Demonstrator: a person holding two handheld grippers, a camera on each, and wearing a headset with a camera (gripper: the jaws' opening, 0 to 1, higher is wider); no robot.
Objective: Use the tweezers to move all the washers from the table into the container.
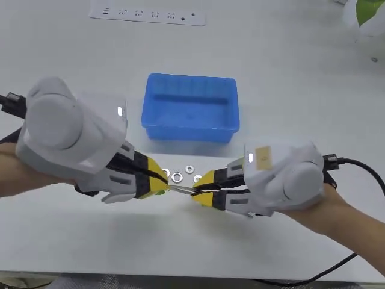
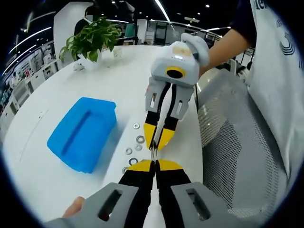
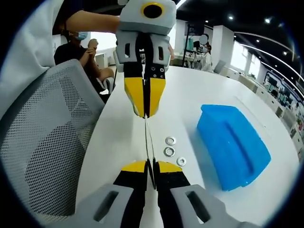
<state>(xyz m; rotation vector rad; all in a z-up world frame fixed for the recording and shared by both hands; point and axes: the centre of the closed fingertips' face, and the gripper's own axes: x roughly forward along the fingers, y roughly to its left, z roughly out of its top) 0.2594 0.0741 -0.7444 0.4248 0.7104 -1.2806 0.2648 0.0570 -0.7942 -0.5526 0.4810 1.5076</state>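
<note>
Thin metal tweezers span the gap between my two grippers, just above the white table. My left gripper is shut on one end and my right gripper is shut on the other, yellow tips facing each other. In the left gripper view its own jaws pinch the tweezers. In the right gripper view the tweezers run up from its jaws. Several washers lie just behind the tips, also seen as washers and washers. The blue container stands beyond them, with no washer visible in it.
A white power strip lies at the table's far edge and a green plant stands far right. A grey mesh chair is at the near table edge. A black cable trails from the right gripper.
</note>
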